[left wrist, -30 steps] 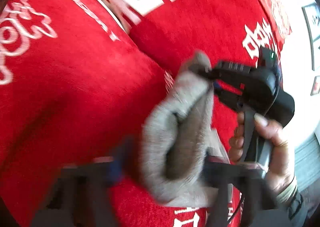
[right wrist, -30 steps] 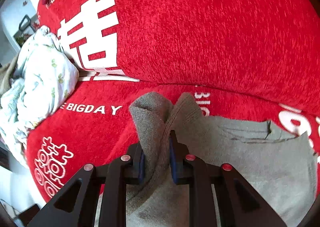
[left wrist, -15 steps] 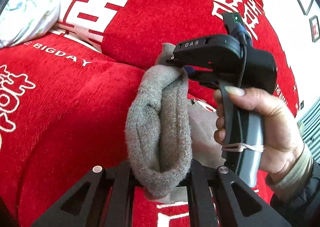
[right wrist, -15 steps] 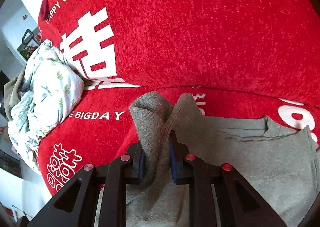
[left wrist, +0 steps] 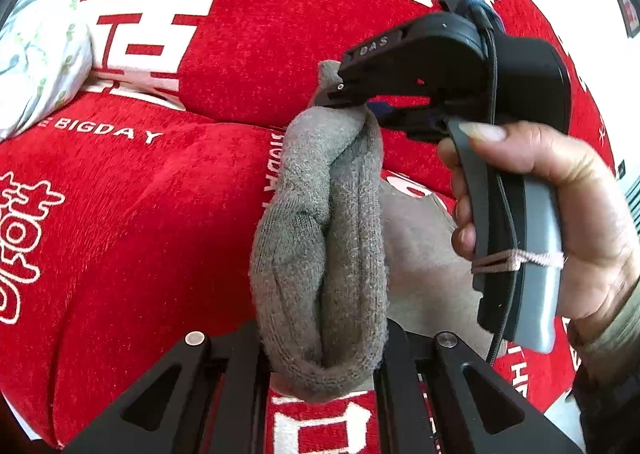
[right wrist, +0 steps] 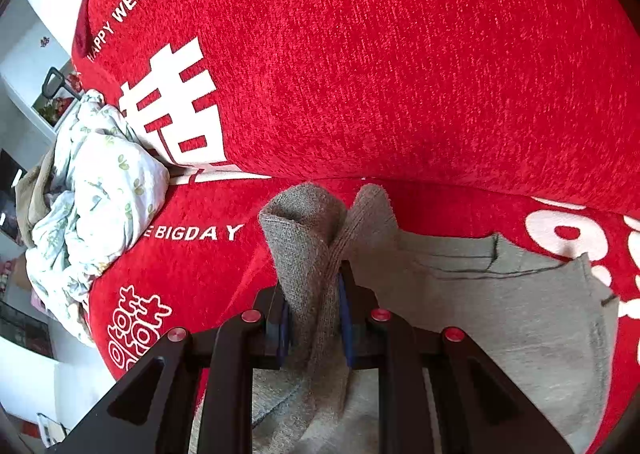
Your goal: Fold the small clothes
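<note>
A grey knitted sock (left wrist: 320, 246) hangs stretched between both grippers above a red sofa seat (left wrist: 140, 234). My left gripper (left wrist: 324, 350) is shut on its lower, bunched end. In the left wrist view a person's hand (left wrist: 560, 213) holds my right gripper (left wrist: 344, 97), which is shut on the sock's upper end. The right wrist view shows the right gripper (right wrist: 314, 318) clamping the sock (right wrist: 308, 238) between blue pads, folds standing up past the tips. A flat grey garment (right wrist: 500, 294) lies on the seat below and to the right.
A crumpled white floral cloth (right wrist: 92, 189) is heaped at the sofa's left end, and shows as floral cloth (left wrist: 36, 49) in the left wrist view too. The red backrest (right wrist: 400, 53) with white lettering rises right behind the sock.
The left gripper's view has rolled level and risen, with the sock now clamped firmly and drawn straight toward the right gripper. The right gripper has lifted slightly, still holding the sock.
</note>
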